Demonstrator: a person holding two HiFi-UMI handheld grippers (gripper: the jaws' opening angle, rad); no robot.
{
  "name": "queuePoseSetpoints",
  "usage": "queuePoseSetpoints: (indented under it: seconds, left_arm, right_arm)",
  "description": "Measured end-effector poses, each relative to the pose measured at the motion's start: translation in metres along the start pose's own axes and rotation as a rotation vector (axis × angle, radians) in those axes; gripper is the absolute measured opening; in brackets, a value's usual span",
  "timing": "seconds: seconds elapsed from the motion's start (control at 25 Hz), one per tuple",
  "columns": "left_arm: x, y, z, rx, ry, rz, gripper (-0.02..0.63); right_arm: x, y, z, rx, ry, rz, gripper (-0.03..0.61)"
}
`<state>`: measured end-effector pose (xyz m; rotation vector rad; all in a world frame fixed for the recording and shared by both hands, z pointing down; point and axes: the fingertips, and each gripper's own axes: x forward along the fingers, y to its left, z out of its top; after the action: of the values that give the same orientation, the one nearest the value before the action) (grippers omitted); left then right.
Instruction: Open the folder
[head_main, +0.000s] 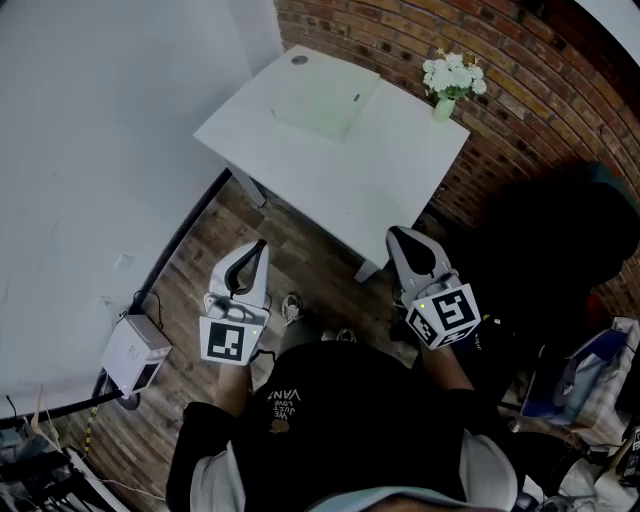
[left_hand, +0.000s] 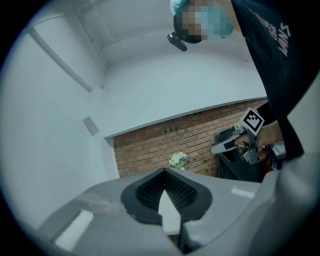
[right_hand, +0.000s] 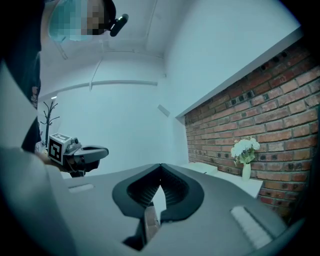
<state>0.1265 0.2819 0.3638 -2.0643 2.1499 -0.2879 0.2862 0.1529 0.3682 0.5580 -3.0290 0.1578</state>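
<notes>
step in hand: approach, not yet begun. the folder (head_main: 325, 100) (pale green, flat, cover down, i.e. unopened) is located on the far left part of the white table (head_main: 400, 170), nr the corner where the plain wall meets the brick wall. the left gripper (head_main: 261, 246) and the right gripper (head_main: 394, 235) are held level in front of the person, short of the table's near edge and well apart from the folder. both claws are clenched: in each gripper view the jaw tips are seen pressed together w/ nothing btwn them, so nothing is grasped. next move, as judged: both grippers are to be carried fwd over the table; one jaw pair must be released before the cover's free edge can be caught and lifted, while the back is prob. to be pinned down by the other. the opening side cannot be told from here; a small dark mark is seen at the folder's right edge, but what it is cannot be made out. qty: folder x1; table x1; vase of white flowers (head_main: 452, 82) x1, at the table's far right corner, apart from the folder; grippers x2; white box (head_main: 135, 352) x1, on the wood floor at left.
</notes>
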Motion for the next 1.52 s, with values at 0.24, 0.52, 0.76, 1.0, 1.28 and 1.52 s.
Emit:
queuePoseSetpoints:
  seconds: [0.24, 0.52, 0.76, 1.0, 1.28, 1.52]
  left_arm:
    - [0.017, 0.026, -0.008, 0.006, 0.001, -0.037, 0.0]
    - [0.036, 0.079, -0.018, -0.014, -0.007, -0.078, 0.0]
    - [0.048, 0.125, -0.027, -0.007, -0.019, -0.124, 0.0]
    - [0.061, 0.163, -0.038, -0.007, -0.023, -0.194, 0.0]
    - [0.078, 0.191, -0.05, -0.015, -0.037, -0.262, 0.0]
    - [0.101, 0.192, -0.058, -0.033, -0.034, -0.299, 0.0]
  right_arm:
    - [0.028, -0.001, 0.003, 0.013, -0.002, -0.034, 0.0]
    - [0.075, 0.006, 0.01, 0.005, -0.013, -0.09, 0.001]
    - [0.116, 0.019, 0.013, 0.007, -0.02, -0.138, 0.002]
    - [0.148, 0.028, 0.013, 0.029, -0.037, -0.207, 0.002]
    - [0.17, 0.036, 0.01, 0.047, -0.035, -0.273, 0.002]
    - [0.179, 0.02, 0.007, 0.051, -0.014, -0.304, 0.0]
